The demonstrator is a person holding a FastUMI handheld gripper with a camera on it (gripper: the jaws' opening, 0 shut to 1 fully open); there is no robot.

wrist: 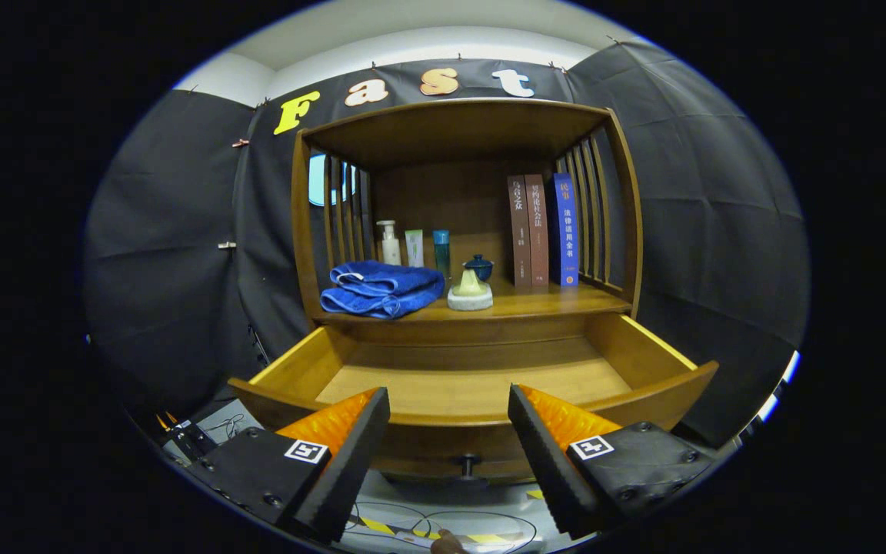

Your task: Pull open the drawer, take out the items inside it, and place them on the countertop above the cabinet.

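Drawer (481, 385): pulled out toward the gripper, long axis crosswise, knob (469, 463) facing the fingers
Gripper (449, 431): fingers spread, holding nothing, just before the drawer front
Tabletop (551, 302): folded blue towel (381, 288), bottles, small teapot (478, 267), three upright books (541, 229)

Parted hand-held gripper (449, 400) before open drawer (481, 388)

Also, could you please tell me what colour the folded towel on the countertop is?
Blue; the towel shows best in the gripper view.
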